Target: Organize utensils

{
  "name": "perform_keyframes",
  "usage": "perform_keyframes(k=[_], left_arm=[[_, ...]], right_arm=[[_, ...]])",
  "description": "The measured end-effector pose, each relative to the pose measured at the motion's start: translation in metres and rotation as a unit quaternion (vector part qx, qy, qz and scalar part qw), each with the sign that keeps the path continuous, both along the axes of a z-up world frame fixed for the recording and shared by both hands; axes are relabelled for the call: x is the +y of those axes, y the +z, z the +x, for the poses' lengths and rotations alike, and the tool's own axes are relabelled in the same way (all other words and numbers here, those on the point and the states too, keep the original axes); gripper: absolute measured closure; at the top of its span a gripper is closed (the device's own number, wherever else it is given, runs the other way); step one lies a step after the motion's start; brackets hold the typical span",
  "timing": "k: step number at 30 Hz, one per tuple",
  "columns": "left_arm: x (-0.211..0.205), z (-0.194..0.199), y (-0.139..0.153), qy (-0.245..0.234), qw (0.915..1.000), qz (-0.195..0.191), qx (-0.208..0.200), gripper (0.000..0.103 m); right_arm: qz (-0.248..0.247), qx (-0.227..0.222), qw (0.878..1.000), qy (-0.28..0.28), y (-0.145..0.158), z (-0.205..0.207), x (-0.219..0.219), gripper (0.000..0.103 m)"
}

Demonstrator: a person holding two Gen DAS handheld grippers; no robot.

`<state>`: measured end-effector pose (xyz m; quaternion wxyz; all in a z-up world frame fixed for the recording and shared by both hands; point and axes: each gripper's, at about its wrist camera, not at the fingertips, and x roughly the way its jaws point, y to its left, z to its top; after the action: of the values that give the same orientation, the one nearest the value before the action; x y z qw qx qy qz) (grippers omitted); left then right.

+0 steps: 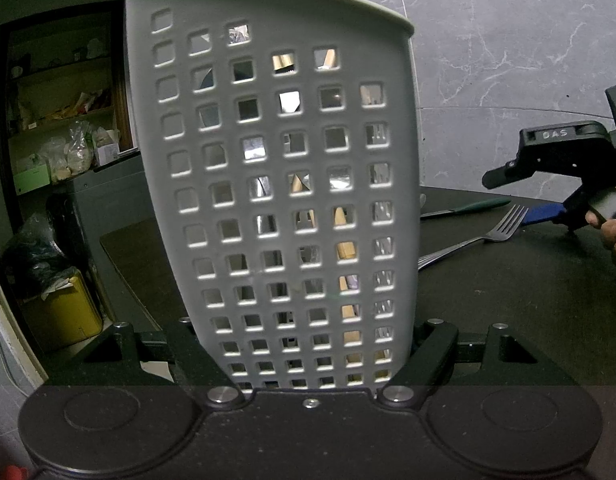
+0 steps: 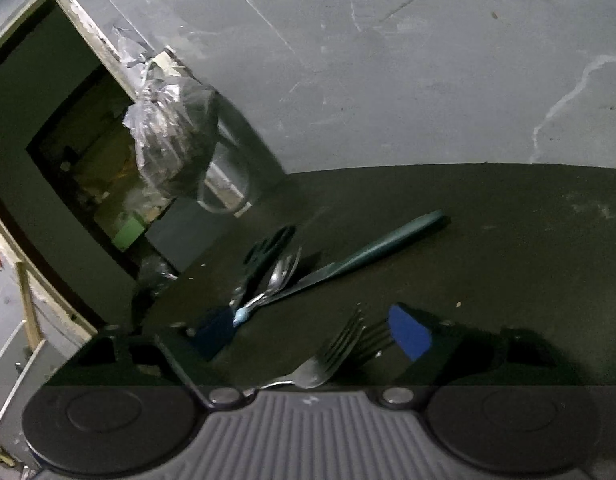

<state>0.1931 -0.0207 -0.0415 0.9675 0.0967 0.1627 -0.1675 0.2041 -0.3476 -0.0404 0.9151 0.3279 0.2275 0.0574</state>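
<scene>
Left claw (image 1: 308, 360) clamped on the grey perforated plastic utensil holder (image 1: 275, 200) to steady it, right claw (image 2: 308, 334) apart, straddling the steel fork (image 2: 328, 360) for pickup.
</scene>
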Motion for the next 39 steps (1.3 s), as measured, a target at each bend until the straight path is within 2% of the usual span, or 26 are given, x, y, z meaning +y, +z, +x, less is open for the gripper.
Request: perform_keyframes(k=[4,10,12,14,16,21,25,29,31,34,39], left_arm=[[0.0,0.0,0.0,0.0,1.0,0.0,0.0,0.024],[0.002,0.001,0.001,0.0,1.0,-0.001,0.0,0.024],[0.001,0.001,0.001,0.0,1.0,-0.002,0.0,0.024],[0.001,0.001,0.001,0.0,1.0,-0.002,0.0,0.024],[0.001,0.001,0.001,0.001,1.0,-0.002,0.0,0.024],[0.0,0.002,0.001,0.0,1.0,-0.003,0.001,0.024],[0.0,0.001,0.001,0.0,1.0,-0.003,0.001,0.024],[0.0,0.002,0.001,0.001,1.0,-0.003,0.0,0.024],[0.0,0.001,0.001,0.0,1.0,-0.002,0.001,0.024],[0.0,0.001,0.001,0.0,1.0,-0.003,0.001,0.024],[0.0,0.002,0.0,0.001,1.0,-0.003,0.002,0.023]], right_arm=[[0.001,0.013,1.0,-0.007,-0.001,0.007,0.001,0.04],[-0.013,0.015,1.0,0.004,-0.002,0.008,0.009,0.045],[-0.023,0.015,1.0,-0.002,-0.002,0.007,0.012,0.052],[-0.03,0.023,0.999,-0.01,-0.002,0.008,0.013,0.079],[-0.013,0.035,0.999,-0.012,-0.006,0.01,0.009,0.089],[-0.017,0.033,0.999,-0.021,-0.007,0.008,0.011,0.091],[-0.013,0.013,1.0,-0.021,-0.005,0.004,0.008,0.095],[-0.064,-0.036,0.997,-0.016,0.014,-0.005,0.012,0.097],[-0.106,-0.068,0.992,-0.015,0.03,-0.012,0.016,0.098],[-0.198,-0.12,0.973,-0.01,0.055,-0.023,0.033,0.099],[-0.345,-0.183,0.92,0.023,0.092,-0.038,0.072,0.101]])
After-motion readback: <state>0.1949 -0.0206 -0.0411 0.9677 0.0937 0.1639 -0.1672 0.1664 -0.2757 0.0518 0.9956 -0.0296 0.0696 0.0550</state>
